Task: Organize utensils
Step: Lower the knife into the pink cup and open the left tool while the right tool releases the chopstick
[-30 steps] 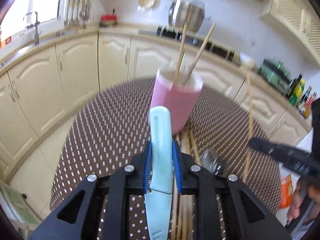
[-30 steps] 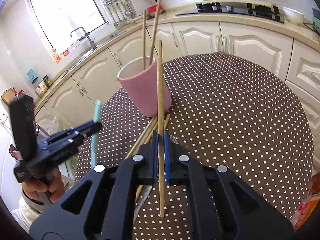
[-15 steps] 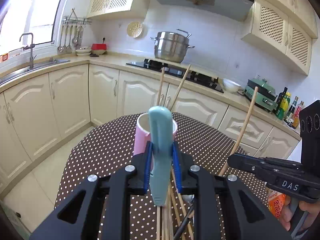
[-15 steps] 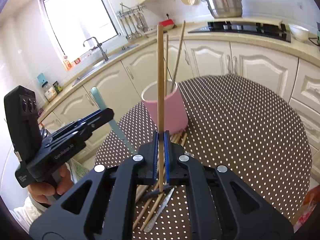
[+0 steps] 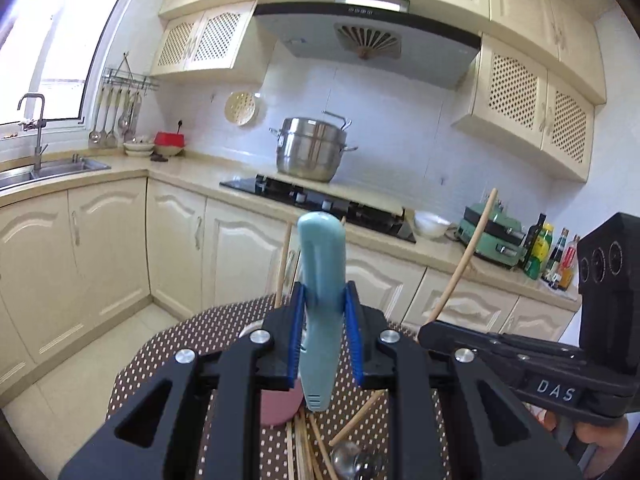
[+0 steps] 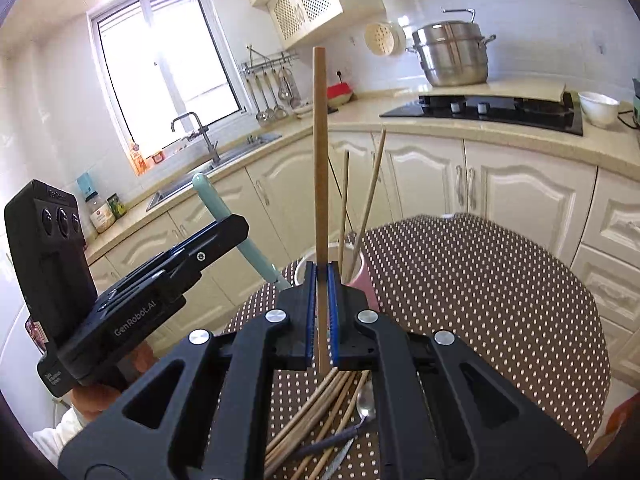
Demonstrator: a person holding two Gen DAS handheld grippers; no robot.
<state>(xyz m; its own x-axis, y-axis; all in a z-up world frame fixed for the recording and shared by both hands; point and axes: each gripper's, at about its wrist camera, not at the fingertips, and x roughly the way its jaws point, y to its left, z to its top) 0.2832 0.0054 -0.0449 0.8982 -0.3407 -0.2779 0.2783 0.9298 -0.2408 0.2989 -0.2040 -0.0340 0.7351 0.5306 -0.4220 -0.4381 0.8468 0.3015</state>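
Right wrist view: the right hand-held gripper (image 6: pixel 320 312) pinches an upright chopstick (image 6: pixel 320 184) above the pink cup (image 6: pixel 366 276); the left hand-held gripper (image 5: pixel 323 336) clamps a pale-blue knife (image 5: pixel 322 280). Both converging on the cup risks collision or tipping.

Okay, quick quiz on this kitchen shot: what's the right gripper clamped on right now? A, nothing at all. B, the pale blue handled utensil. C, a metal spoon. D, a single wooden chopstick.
D: in the right wrist view the right gripper has its blue pads closed on one upright wooden chopstick, while the pale blue handled utensil sits in the left gripper.
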